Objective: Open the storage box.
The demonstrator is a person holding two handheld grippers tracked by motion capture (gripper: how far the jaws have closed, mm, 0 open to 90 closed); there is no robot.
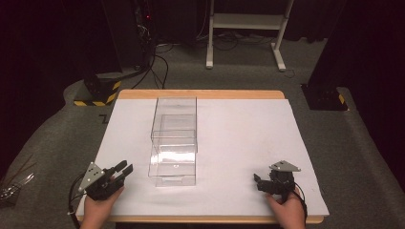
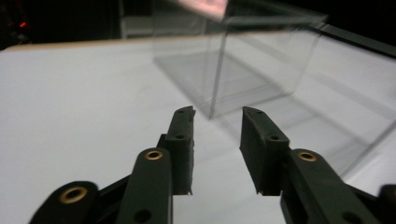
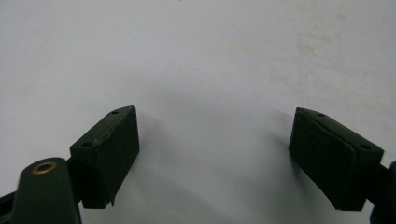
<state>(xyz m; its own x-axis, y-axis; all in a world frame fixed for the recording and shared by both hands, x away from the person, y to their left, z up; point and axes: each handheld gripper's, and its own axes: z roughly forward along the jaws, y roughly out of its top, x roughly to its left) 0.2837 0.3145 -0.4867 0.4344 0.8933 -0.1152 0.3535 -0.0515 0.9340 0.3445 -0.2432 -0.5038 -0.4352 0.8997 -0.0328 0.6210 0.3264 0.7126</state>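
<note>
- A tall clear plastic box with a drawer (image 1: 174, 140) stands on the white tabletop (image 1: 248, 129), nearer the left edge than the right; it is the one obstacle there.
- From the box to the right edge the surface lies bare, and a narrower bare strip runs along the left edge.
- The black left gripper (image 1: 123, 170) sits near the front left corner, jaws parted, just beside the box's front.
- The black right gripper (image 1: 258, 181) sits near the front right corner, well apart from the box, jaws spread wide.
</note>
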